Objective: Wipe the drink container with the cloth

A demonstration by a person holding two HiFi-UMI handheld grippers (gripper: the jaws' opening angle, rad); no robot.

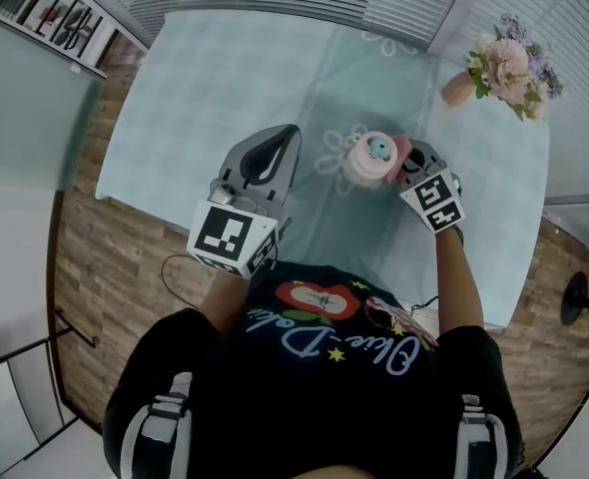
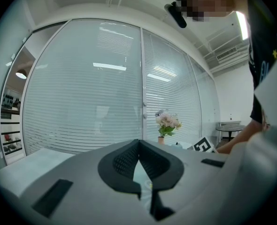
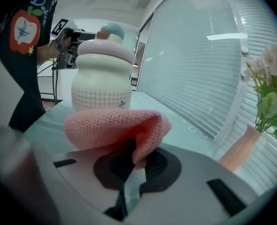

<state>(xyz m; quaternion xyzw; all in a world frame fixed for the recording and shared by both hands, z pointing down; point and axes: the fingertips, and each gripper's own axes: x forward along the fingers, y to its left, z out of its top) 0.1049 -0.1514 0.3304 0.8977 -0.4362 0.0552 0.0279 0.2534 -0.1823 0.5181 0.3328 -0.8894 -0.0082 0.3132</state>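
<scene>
Cloth (image 3: 115, 125) before drink container (image 3: 101, 83), flowers (image 1: 509, 68) apart

The tabletop (image 1: 225, 78) lies bare from nine to twelve o'clock of the drink container (image 1: 372, 160). A flower vase (image 1: 459, 89) blocks two o'clock.

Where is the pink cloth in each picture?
Head view: the pink cloth is right of the middle, between the drink container and the gripper with the marker cube.
Left gripper view: not in it.
Right gripper view: low in the middle, pinched by the right gripper, in front of the container.
Shared landmark: the vase of flowers.
</scene>
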